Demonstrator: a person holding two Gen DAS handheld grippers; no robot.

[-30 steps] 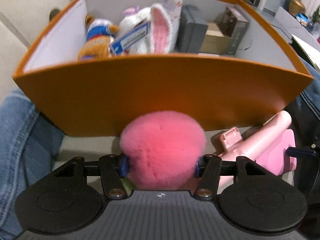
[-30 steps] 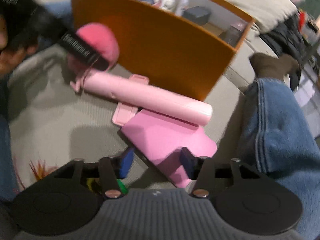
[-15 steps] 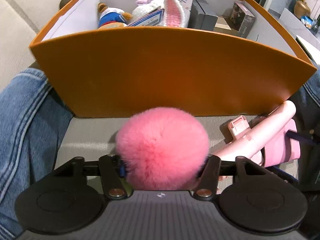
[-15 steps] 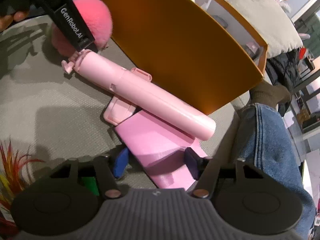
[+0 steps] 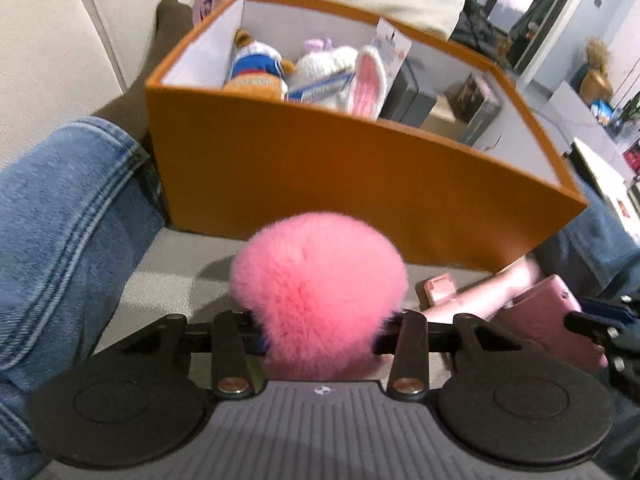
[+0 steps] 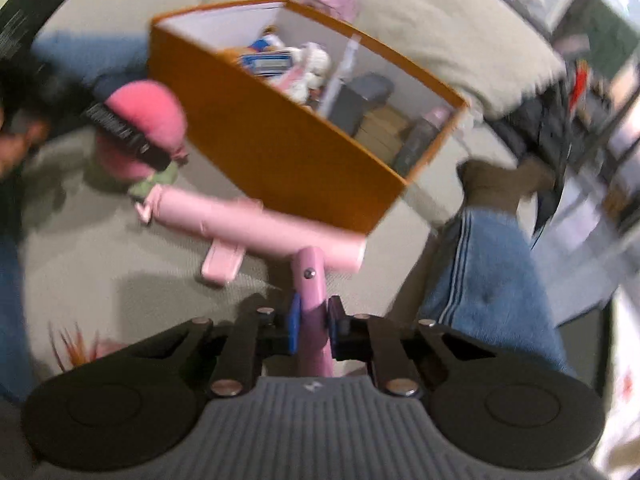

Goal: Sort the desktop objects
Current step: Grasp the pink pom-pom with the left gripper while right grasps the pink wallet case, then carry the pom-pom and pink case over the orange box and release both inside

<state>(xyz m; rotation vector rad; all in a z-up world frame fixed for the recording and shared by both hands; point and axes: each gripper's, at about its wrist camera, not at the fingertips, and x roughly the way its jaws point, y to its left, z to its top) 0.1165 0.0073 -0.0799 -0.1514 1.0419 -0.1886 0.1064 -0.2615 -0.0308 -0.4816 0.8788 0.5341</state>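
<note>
The orange box (image 5: 360, 184), the largest thing before me, stands on the pale cushion (image 6: 112, 264) with its open top already holding plush toys and small cartons. Just below its near wall, my left gripper (image 5: 320, 332) pinches the pink pompom (image 5: 320, 292) across its base; its jaws have just been closing into the fluff. I judge the pompom very light and soft, so it compresses and is best held low on its core. My right gripper (image 6: 312, 320) has just been closing and now clamps the flat pink case (image 6: 314, 300) on edge. The case looks stiff, thin and smooth, perhaps slippery. The pink tube (image 6: 260, 224) lies beyond it, against the box.
</note>
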